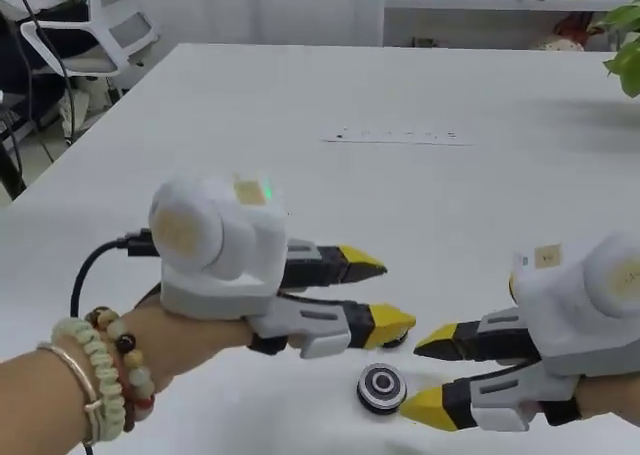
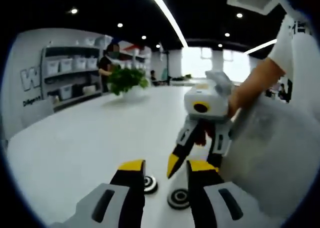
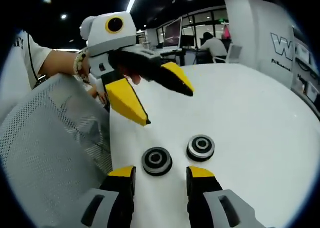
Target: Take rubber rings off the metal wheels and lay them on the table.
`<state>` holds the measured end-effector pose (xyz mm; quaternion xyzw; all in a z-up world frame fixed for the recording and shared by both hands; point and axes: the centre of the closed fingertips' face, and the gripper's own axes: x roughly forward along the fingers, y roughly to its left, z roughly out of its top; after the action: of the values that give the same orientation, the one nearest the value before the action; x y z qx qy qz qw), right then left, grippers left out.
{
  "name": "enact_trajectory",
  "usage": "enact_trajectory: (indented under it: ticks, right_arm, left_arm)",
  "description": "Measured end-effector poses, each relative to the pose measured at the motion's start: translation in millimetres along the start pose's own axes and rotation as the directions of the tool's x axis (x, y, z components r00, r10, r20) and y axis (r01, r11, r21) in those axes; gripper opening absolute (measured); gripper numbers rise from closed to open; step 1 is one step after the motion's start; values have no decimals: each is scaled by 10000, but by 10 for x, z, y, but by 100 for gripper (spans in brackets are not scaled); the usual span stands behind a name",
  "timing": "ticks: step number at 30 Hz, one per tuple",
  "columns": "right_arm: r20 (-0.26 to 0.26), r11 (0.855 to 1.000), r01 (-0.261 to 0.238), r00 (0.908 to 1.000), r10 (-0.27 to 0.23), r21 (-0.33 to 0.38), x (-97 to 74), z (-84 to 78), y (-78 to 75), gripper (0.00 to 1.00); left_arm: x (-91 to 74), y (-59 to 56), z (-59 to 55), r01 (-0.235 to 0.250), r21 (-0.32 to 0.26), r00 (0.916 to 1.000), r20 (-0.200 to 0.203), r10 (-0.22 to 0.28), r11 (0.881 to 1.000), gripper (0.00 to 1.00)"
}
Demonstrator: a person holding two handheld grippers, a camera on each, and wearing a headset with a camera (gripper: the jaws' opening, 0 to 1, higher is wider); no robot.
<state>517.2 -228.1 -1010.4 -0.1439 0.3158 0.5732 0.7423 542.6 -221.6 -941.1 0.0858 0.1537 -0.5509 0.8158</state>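
Observation:
Two metal wheels with black rubber rings lie flat on the white table (image 1: pixel 300 125). One wheel (image 1: pixel 381 387) (image 3: pixel 157 161) (image 2: pixel 179 198) sits between the two grippers' tips. The other wheel (image 3: pixel 201 148) (image 2: pixel 149 184) lies close beside it; in the head view it peeks out under the left gripper's lower finger (image 1: pixel 397 341). My left gripper (image 1: pixel 385 293) (image 2: pixel 166 168) hovers open just above them, holding nothing. My right gripper (image 1: pixel 427 373) (image 3: pixel 161 173) faces it, open and empty, with the nearer wheel just ahead of its tips.
A thin printed strip (image 1: pixel 395 135) lies further back on the table. A potted plant (image 1: pixel 625 45) stands at the far right, and white chairs (image 1: pixel 90 35) stand beyond the left edge. A mesh chair back (image 3: pixel 55 138) is close on the left in the right gripper view.

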Motion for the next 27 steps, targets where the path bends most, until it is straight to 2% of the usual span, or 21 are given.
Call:
enact_trajectory:
  ticks: [1,3,5,7,8,13,14,15,16,19,27]
  right_arm:
    - [-12,10000,-42,10000,42,50,20,-21,6,40]
    - [-110,9999,-110,9999,111,89,43,-52,23,38]
    - [-264,9998,-171,9995,173,99,60,-86,45,36]
    - [-254,9996,-208,9994,214,203,75,-100,54,35]
    - [-263,9992,-236,9994,245,313,76,-107,68,34]
    - [-218,9995,-288,9994,284,-160,109,-79,95,29]
    - [-205,9994,-314,9993,311,-147,111,-77,97,28]
    - [-196,9993,-345,9992,343,-129,113,-76,102,28]
    - [-194,9993,-359,9992,356,-139,117,-76,106,28]
    - [-160,9992,-283,9995,279,-276,112,-68,90,27]
    - [-103,9998,-46,9999,43,-204,89,-67,20,25]
  left_arm:
    - [18,-15,-63,68,5,9998,-189,-68,10000,32]
    - [58,-65,-238,395,227,9956,-855,-374,9990,31]
    - [91,-99,-384,599,546,9883,-1433,-515,9967,29]
    - [106,-140,-485,826,728,9810,-1814,-682,9939,28]
    - [111,-148,-508,845,767,9797,-1883,-688,9935,27]
    - [123,-172,-602,981,811,9722,-2209,-780,9919,18]
    - [130,-171,-646,1004,873,9679,-2393,-770,9911,17]
    - [144,-173,-630,969,723,9725,-2191,-790,9927,16]
    - [165,-196,-649,1029,614,9707,-2242,-868,9928,15]
    - [169,-185,-646,1022,811,9701,-2285,-813,9914,14]
    - [221,-184,-606,912,919,9737,-2168,-695,9916,14]
